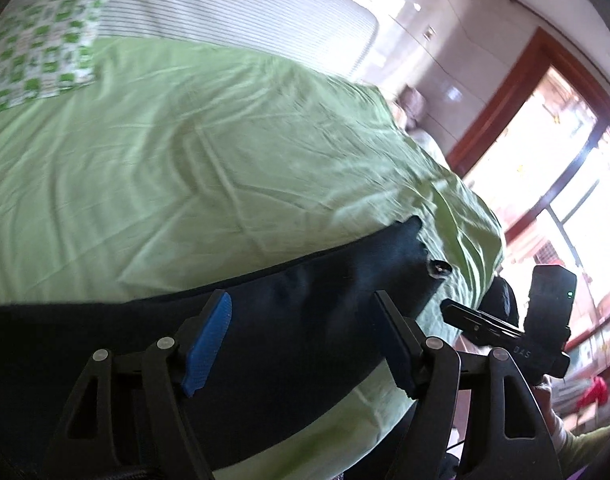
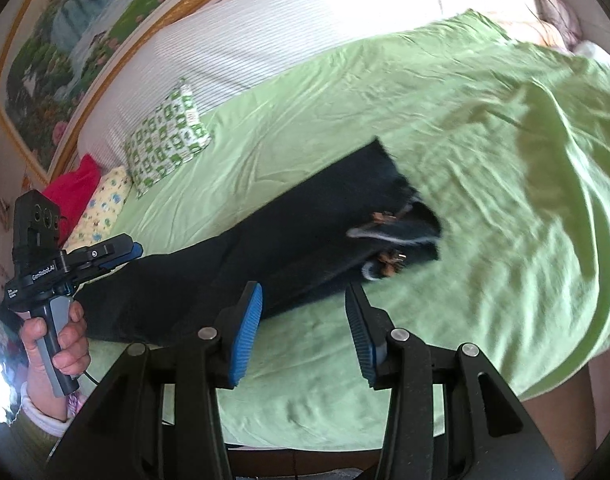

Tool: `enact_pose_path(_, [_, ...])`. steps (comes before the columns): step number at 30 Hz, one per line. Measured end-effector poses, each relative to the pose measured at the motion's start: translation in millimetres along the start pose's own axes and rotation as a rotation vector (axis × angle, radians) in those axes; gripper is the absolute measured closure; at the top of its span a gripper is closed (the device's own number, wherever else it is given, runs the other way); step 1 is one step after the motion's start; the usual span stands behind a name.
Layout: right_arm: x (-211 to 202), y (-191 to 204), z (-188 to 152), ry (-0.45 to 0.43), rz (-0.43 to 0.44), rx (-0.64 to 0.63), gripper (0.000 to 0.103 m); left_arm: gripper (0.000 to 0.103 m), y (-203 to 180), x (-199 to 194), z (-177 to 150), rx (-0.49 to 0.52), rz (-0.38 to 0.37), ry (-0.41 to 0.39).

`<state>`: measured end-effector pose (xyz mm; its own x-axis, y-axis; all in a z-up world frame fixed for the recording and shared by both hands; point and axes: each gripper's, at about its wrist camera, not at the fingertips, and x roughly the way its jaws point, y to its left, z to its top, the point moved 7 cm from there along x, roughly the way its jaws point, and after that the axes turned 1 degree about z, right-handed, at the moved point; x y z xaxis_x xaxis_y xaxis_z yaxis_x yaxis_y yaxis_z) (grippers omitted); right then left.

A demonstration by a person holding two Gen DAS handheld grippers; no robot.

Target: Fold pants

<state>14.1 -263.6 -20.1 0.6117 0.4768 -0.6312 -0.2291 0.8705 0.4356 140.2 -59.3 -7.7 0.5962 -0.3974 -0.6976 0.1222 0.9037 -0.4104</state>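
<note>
Through my left wrist camera, my left gripper (image 1: pixel 305 344) stands wide with nothing between its fingers, hovering over the dark pants (image 1: pixel 265 312), which lie stretched across the near part of the green bedsheet (image 1: pixel 185 152); the button at the waist end points toward my right gripper (image 1: pixel 501 320), seen there beside the bed's edge. Through my right wrist camera, my right gripper (image 2: pixel 305 332) is spread too, empty, just short of the pants (image 2: pixel 305 232) near the waistband. I judge the risk to be pinching the loose sheet along with the cloth, or catching only one layer, so the fold drags crooked. The sheet is wrinkled and soft, with a patterned pillow (image 2: pixel 165 136) near the striped headboard (image 2: pixel 265 32), a framed painting (image 2: pixel 85 40) above, and a bright window (image 1: pixel 565 200) to one side.
</note>
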Motion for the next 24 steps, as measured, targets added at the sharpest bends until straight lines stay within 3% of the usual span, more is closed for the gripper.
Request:
enact_pose_path(4, [-4.8, -14.5, 3.8, -0.030, 0.000, 0.069, 0.058, 0.030, -16.5, 20.2, 9.3, 0.018, -0.057, 0.047])
enact_pose_path(17, [2.5, -42.2, 11.9, -0.050, 0.056, 0.243, 0.057, 0.029, -61.1, 88.5, 34.1, 0.207, -0.077, 0.221])
enact_pose_path(24, [9.5, -55.1, 8.4, -0.071, 0.110, 0.366, 0.051, 0.029, -80.4, 131.9, 37.2, 0.287, -0.092, 0.346])
